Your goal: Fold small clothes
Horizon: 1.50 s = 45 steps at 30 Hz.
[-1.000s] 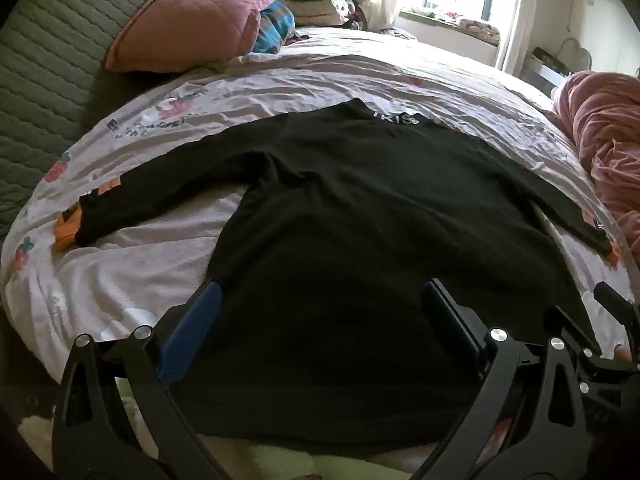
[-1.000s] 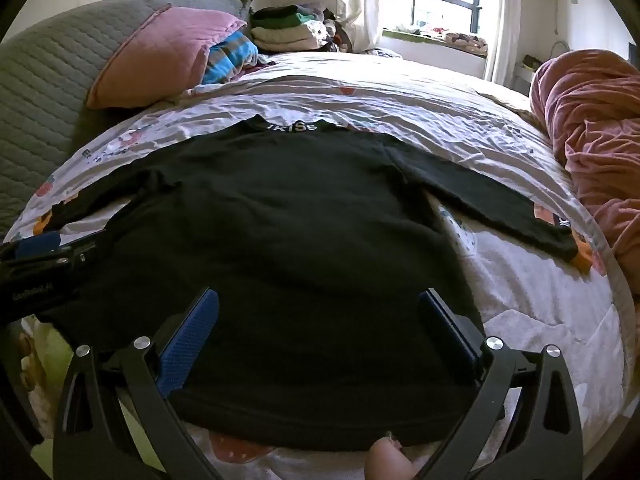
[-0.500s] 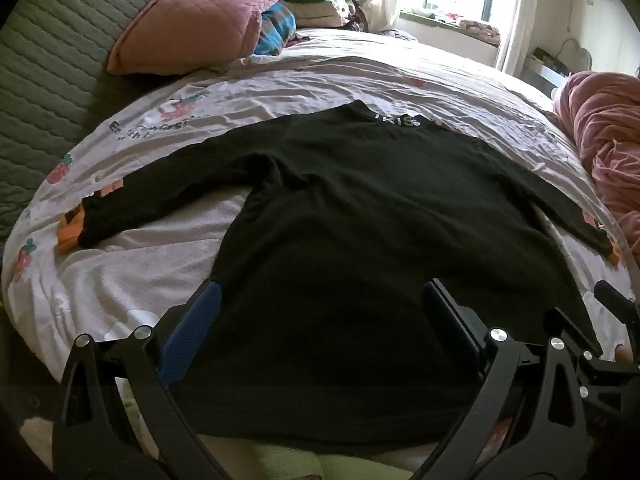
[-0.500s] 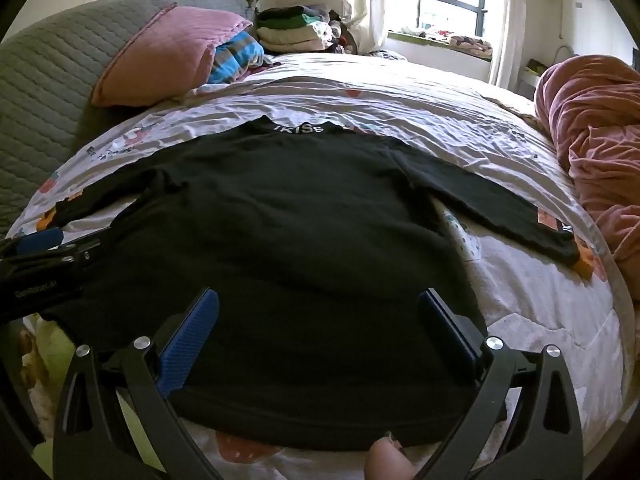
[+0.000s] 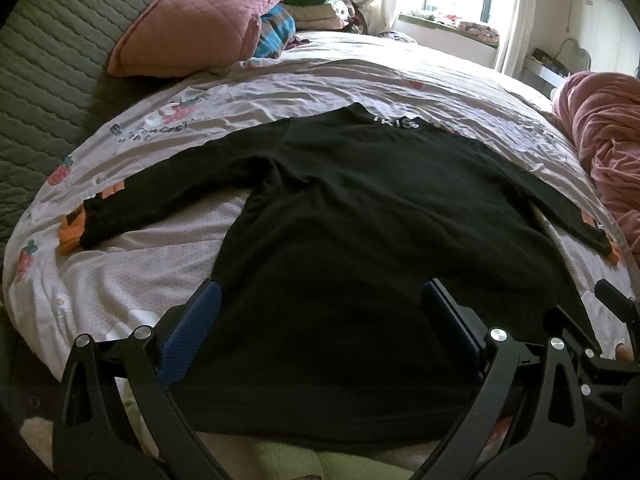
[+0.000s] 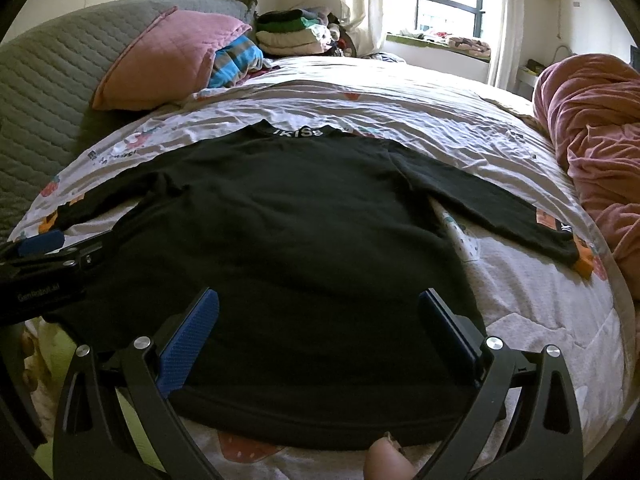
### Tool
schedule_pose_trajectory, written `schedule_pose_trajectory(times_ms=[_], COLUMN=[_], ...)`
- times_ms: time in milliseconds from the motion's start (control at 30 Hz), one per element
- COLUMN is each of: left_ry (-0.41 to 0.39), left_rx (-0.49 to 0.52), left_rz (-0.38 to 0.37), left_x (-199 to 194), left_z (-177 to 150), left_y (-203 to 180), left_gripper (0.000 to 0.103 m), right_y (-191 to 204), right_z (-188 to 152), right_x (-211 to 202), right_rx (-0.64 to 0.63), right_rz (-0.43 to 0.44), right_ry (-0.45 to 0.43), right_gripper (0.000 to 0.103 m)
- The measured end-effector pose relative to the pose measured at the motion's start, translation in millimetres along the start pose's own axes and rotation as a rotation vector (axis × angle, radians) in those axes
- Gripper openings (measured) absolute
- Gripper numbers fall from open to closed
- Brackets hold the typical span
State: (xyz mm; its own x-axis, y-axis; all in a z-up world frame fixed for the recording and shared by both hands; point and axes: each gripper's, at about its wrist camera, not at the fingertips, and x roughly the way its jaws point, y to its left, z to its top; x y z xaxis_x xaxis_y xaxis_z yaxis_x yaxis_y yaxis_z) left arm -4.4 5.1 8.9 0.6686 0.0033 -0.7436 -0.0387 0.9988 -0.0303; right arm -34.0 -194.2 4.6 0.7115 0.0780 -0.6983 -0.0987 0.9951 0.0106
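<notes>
So the black long-sleeve top (image 5: 360, 216) is laid out flat on the bed (image 5: 400, 80), filling the middle of both frames, collar with white lettering pointing at the top of the frame and hem right at the bottom edge. Both sleeves are spread out: 1 runs to the left edge in the left wrist view, the other (image 6: 500, 208) reaches toward the right edge in the right wrist view.

Progress-wise, I'd say basically 0 folds are done. It's smoothed and ready, but every fold is still to come: sleeves in, sides in, then hem up to collar.

The left gripper (image 5: 320, 320) sits low over the hem area with its fingers spread wide, nothing between them but the fabric underneath. Same for the right gripper (image 6: 318, 320), fingers wide and empty, hovering over the lower part of the top. Can't tell if either is actually touching the cloth.

Background stuff: pink pillow (image 6: 168, 56) upper left, a stack of folded clothes (image 6: 292, 32) at the top, and a pink blanket (image 6: 592, 128) bunched on the right.
</notes>
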Motion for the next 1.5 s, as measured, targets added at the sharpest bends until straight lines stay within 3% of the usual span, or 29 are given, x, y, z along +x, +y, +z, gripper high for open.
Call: schedule_pose_trajectory(times_ms=[1033, 1500], left_ry=[0.003, 0.025], left_rx=[0.005, 0.012], left_rz=[0.001, -0.013], left_x=[0, 22], left_z=[1, 25], left_y=[0, -15], left_gripper=[0.094, 0.094], right_y=[-3, -24], right_z=[2, 32], right_x=[-1, 21], right_rx=[0.018, 0.102], right_rz=[0.011, 0.002], right_ry=[0.000, -0.010], right_gripper=[0.099, 0.099])
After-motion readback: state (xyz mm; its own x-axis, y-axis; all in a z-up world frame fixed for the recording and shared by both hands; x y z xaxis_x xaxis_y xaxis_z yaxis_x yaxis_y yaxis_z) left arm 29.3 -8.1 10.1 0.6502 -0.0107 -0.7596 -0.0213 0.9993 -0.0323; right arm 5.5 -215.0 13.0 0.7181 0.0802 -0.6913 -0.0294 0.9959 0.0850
